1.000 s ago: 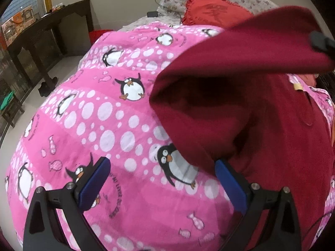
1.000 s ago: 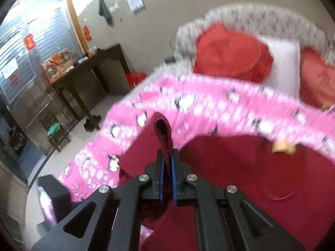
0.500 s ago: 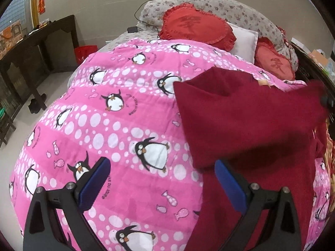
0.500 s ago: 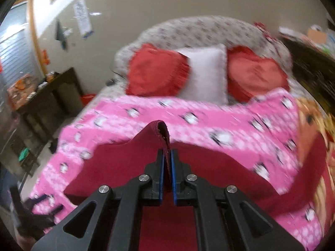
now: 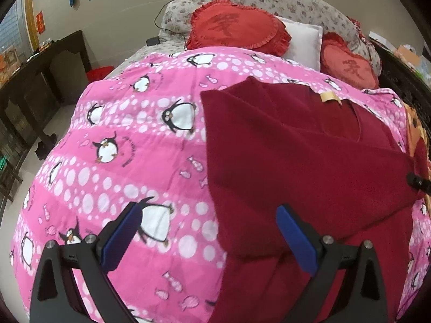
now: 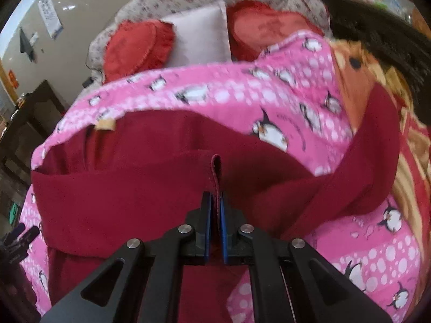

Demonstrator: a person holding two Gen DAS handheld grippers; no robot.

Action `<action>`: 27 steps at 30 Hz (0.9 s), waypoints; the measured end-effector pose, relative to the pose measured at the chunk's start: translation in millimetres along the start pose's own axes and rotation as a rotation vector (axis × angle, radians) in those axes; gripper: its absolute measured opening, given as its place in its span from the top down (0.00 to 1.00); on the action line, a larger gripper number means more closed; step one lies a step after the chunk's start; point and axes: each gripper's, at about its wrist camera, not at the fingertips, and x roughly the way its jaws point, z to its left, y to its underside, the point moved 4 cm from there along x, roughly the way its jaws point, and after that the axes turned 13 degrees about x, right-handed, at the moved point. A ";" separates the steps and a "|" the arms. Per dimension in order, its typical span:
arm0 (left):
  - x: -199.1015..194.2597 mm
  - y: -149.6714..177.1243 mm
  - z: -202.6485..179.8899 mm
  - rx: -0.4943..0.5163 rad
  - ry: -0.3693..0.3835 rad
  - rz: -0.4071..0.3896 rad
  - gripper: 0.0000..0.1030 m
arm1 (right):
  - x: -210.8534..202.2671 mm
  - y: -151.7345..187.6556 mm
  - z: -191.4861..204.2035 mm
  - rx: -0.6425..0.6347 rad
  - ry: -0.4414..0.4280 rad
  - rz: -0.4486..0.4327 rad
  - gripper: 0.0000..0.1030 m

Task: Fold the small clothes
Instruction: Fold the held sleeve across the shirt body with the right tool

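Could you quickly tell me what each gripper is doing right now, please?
Left gripper: open, holding nothing.
Right gripper: shut on the dark red garment.

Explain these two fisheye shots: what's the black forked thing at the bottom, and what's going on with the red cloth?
No robot here: a person carries a hand-held gripper in each hand, with a camera on each looking along its two blue-padded fingers. The left view shows the left hand-held gripper open and empty above a pink penguin-print quilt on a bed. The right view shows the right hand-held gripper shut on an edge of a dark red garment, which lies on the quilt with one side folded across. Red cushions sit at the headboard.
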 end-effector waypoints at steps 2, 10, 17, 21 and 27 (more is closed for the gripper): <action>3.7 -3.6 -1.5 -0.001 0.003 0.000 0.02 | -8.7 0.6 -3.3 0.002 0.004 -0.019 1.00; 24.4 -22.0 -6.3 0.000 -0.024 0.004 0.02 | -46.0 -3.4 -1.5 -0.024 -0.040 -0.104 1.00; 52.2 -26.3 -8.4 0.002 -0.014 0.068 0.01 | 1.1 -1.9 24.3 -0.071 -0.030 -0.064 1.00; 63.9 -26.5 -7.8 -0.006 -0.007 0.088 0.01 | 24.5 -13.4 18.2 -0.005 -0.049 -0.047 1.00; 53.6 -26.7 -10.0 0.008 -0.026 0.064 0.01 | 4.8 -11.1 23.8 -0.020 -0.042 -0.033 1.00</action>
